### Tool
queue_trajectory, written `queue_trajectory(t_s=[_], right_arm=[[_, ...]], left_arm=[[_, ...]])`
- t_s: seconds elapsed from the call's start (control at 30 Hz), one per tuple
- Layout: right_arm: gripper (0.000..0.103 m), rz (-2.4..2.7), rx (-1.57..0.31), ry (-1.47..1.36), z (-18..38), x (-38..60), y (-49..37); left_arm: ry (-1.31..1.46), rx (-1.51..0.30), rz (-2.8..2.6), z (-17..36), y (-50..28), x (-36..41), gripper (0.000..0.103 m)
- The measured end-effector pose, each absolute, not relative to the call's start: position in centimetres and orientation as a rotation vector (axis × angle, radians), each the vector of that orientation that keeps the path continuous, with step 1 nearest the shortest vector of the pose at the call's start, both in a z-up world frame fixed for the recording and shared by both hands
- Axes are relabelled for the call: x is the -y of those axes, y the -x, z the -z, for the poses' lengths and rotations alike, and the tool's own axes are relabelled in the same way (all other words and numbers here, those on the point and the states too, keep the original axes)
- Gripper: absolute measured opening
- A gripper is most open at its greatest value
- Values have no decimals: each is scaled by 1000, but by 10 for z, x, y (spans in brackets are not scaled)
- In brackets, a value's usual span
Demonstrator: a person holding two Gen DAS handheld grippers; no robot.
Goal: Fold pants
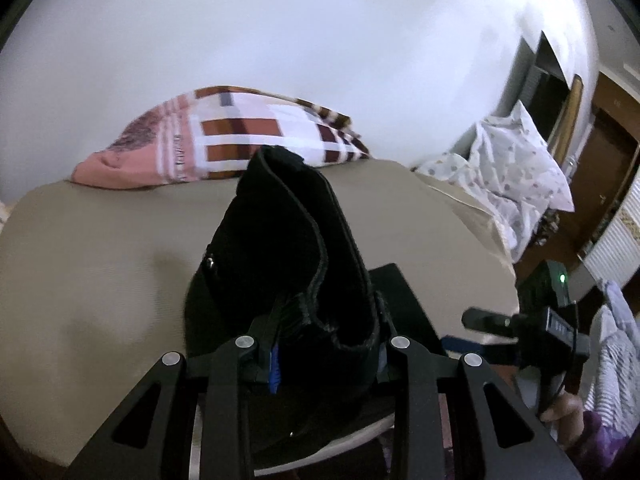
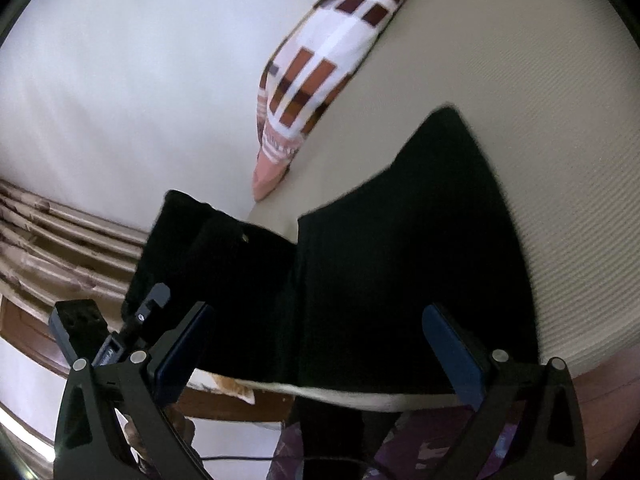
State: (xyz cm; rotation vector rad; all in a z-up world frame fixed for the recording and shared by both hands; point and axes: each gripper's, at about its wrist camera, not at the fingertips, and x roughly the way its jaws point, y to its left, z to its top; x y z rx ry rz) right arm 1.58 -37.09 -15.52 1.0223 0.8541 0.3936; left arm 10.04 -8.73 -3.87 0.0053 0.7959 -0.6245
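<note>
The left gripper [image 1: 324, 360] clamps the black pants' [image 2: 400, 260] waistband, lifting it off the beige mattress [image 1: 100, 248] to fold over, while the right gripper [image 2: 324, 348] hovers spread wide.

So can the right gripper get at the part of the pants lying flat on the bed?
Probably yes. The right gripper hangs with jaws open wide right over the flat part of the black pants on the bed, nothing between. The left gripper holds the raised part, off to the side.
</note>
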Motion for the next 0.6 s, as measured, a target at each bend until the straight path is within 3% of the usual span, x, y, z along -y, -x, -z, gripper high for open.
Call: queue_trajectory(t_s=[0.6], right_arm=[[103, -320, -771, -1142, 160, 433, -8]], left_arm=[[-25, -977, 796, 90, -109, 199, 31]])
